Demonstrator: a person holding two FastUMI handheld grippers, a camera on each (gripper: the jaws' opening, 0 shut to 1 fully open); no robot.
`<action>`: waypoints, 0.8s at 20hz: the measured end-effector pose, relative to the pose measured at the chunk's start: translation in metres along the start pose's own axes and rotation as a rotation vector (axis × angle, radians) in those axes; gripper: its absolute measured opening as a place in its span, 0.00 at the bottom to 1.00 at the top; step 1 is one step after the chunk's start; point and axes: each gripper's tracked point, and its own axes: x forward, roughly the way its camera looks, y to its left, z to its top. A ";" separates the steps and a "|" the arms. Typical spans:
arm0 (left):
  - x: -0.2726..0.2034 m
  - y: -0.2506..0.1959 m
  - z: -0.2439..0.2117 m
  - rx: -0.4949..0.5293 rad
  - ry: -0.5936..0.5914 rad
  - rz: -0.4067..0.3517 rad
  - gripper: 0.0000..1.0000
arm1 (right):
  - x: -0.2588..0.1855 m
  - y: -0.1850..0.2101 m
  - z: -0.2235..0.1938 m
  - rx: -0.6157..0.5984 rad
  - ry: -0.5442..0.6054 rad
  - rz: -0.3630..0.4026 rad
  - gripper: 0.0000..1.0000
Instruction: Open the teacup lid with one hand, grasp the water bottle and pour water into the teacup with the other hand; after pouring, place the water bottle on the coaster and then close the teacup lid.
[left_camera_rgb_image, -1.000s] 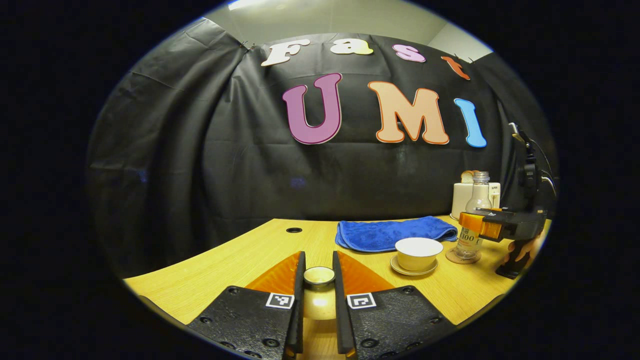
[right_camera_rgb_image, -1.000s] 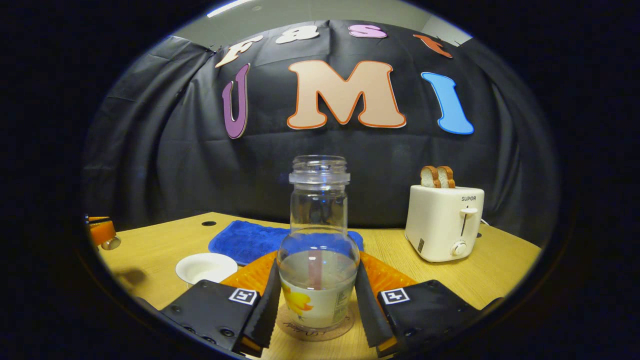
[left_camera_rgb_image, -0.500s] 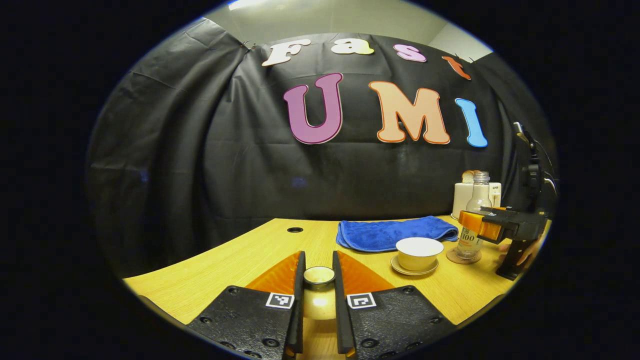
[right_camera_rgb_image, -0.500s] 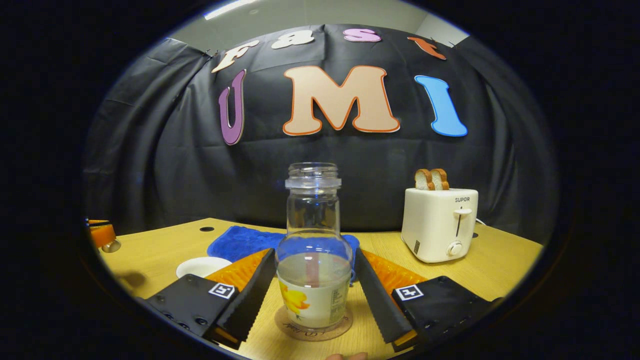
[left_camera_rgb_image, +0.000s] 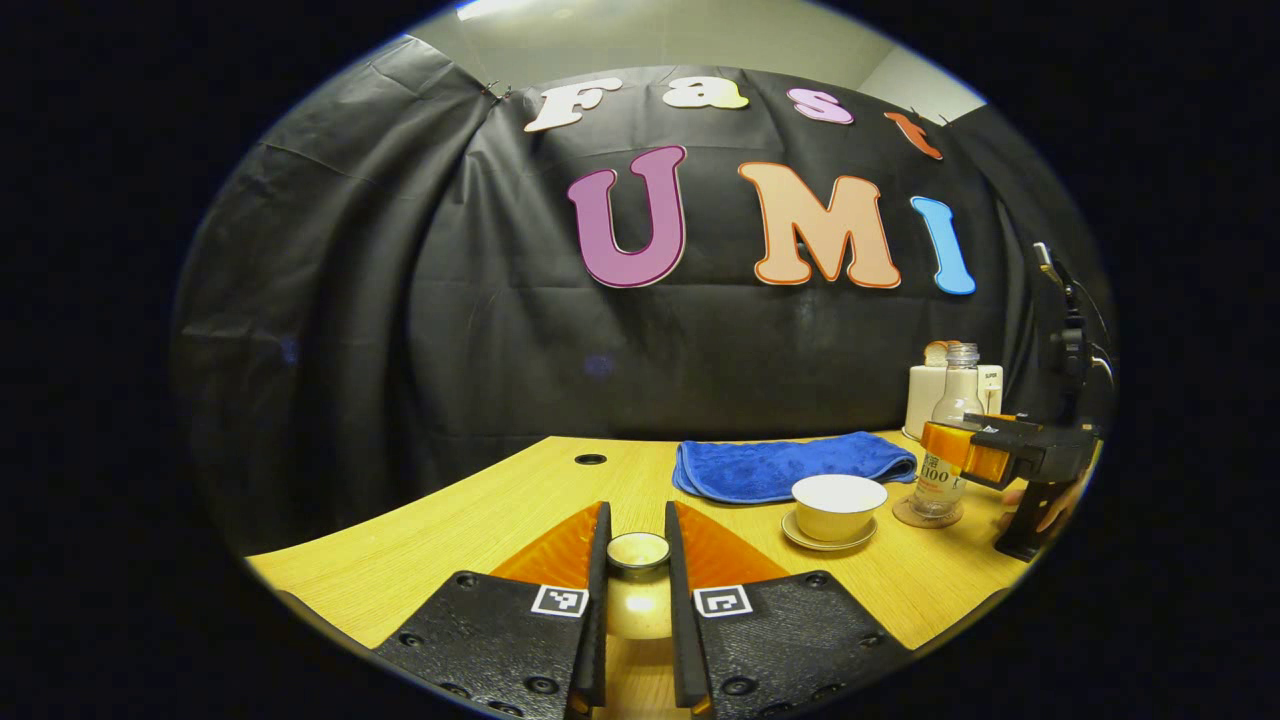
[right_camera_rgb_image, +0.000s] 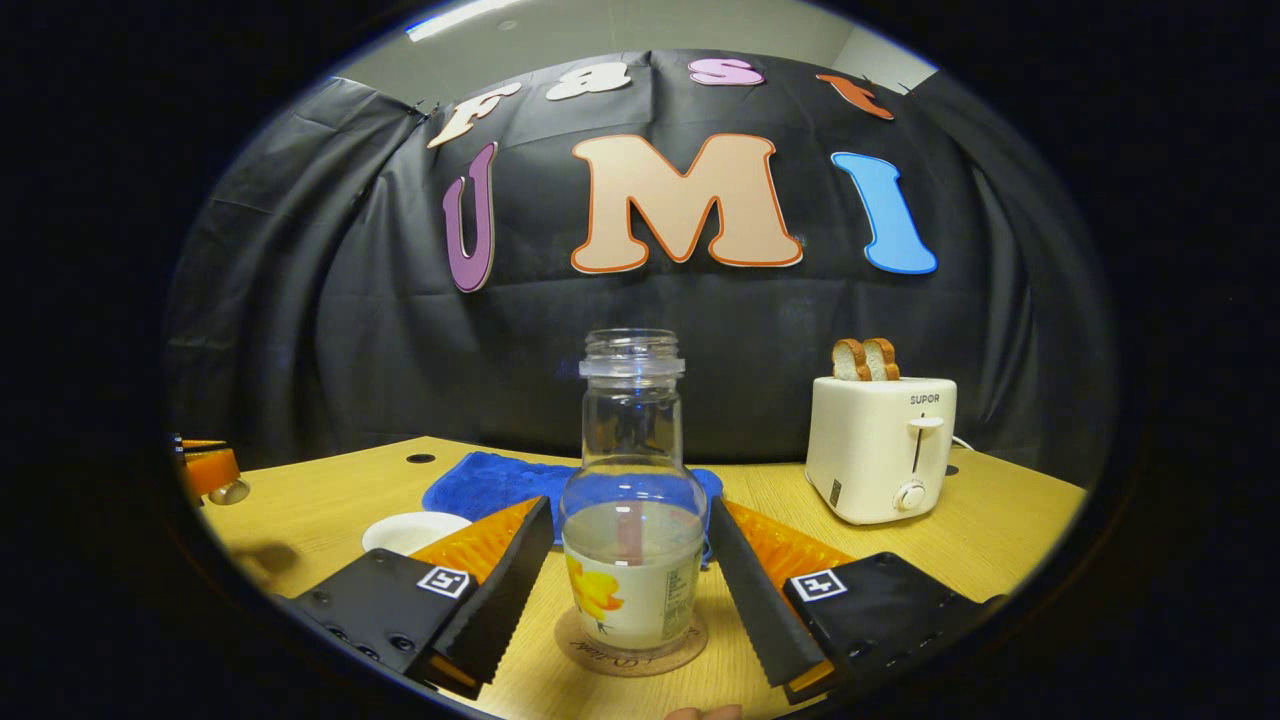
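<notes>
The clear water bottle (right_camera_rgb_image: 632, 520) stands upright on the round coaster (right_camera_rgb_image: 630, 645). My right gripper (right_camera_rgb_image: 628, 512) is open, with a finger on each side of the bottle and a gap to the glass. The white teacup (left_camera_rgb_image: 838, 503) sits uncovered on its saucer (left_camera_rgb_image: 826, 543), left of the bottle (left_camera_rgb_image: 948, 450). My left gripper (left_camera_rgb_image: 636, 515) is shut on the teacup lid (left_camera_rgb_image: 638, 553) and holds it above the table, well left of the cup. In the left gripper view the right gripper (left_camera_rgb_image: 960, 450) reaches the bottle from the right.
A folded blue cloth (left_camera_rgb_image: 790, 465) lies behind the cup. A white toaster (right_camera_rgb_image: 880, 445) with two bread slices stands at the back right. The wooden table (right_camera_rgb_image: 980, 540) has a cable hole (left_camera_rgb_image: 589, 460) near the wall. A hand (left_camera_rgb_image: 1050, 505) holds the right gripper.
My right gripper has opened and let go of the bottle, which now stands alone on the coaster; the gripper has drawn back slightly. The left gripper with the lid has stayed still.
</notes>
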 end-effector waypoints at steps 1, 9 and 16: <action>0.001 0.000 0.000 0.000 0.001 0.001 0.24 | -0.003 0.000 0.000 0.000 0.000 0.002 0.96; -0.002 -0.001 0.000 0.000 0.000 0.003 0.24 | -0.055 -0.006 0.002 0.002 -0.009 0.025 0.99; -0.004 -0.026 0.001 -0.002 -0.004 -0.102 0.24 | -0.119 -0.036 0.005 0.004 -0.014 0.012 1.00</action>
